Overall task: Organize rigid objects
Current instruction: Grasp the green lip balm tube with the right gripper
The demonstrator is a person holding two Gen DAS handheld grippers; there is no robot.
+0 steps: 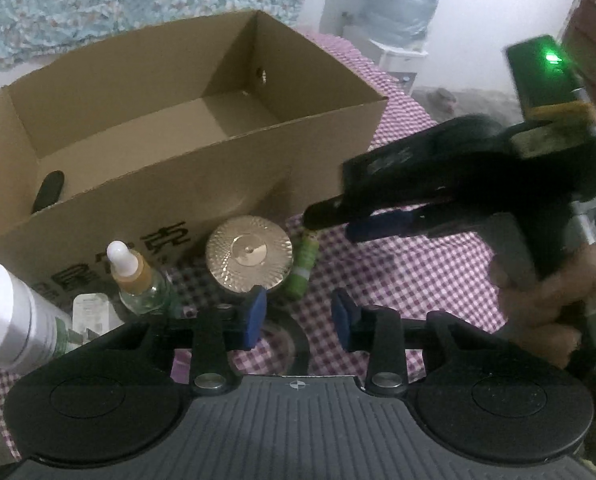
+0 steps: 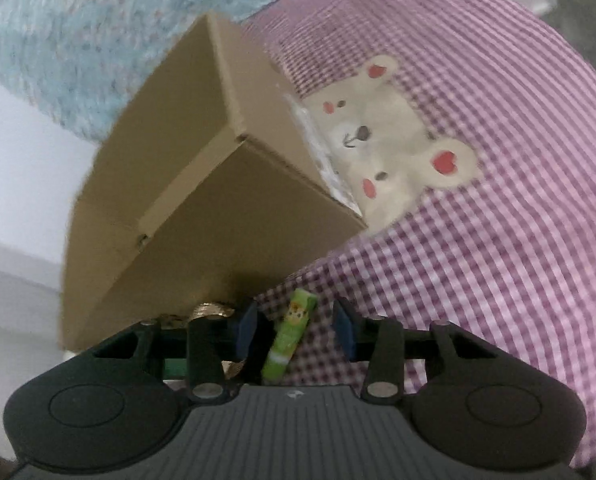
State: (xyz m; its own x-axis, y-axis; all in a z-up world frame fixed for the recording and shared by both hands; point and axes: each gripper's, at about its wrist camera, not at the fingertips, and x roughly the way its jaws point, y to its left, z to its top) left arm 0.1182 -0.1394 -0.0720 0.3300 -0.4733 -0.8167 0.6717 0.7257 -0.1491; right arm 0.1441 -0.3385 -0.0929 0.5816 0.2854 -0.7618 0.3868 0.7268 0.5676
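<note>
Beside the cardboard box [image 1: 146,200], a gold-lidded jar [image 1: 249,258] crowds the green tube [image 1: 304,266].

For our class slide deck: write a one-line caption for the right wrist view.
Open right gripper straddling a small green tube on the checked cloth beside a cardboard box.

Pink-checked bed cover [image 1: 398,264] carrying open cardboard box [image 1: 146,184], gold-lidded jar [image 1: 249,257], green tube [image 1: 305,266], dropper bottle [image 1: 136,280], white bottle [image 1: 14,316].
</note>
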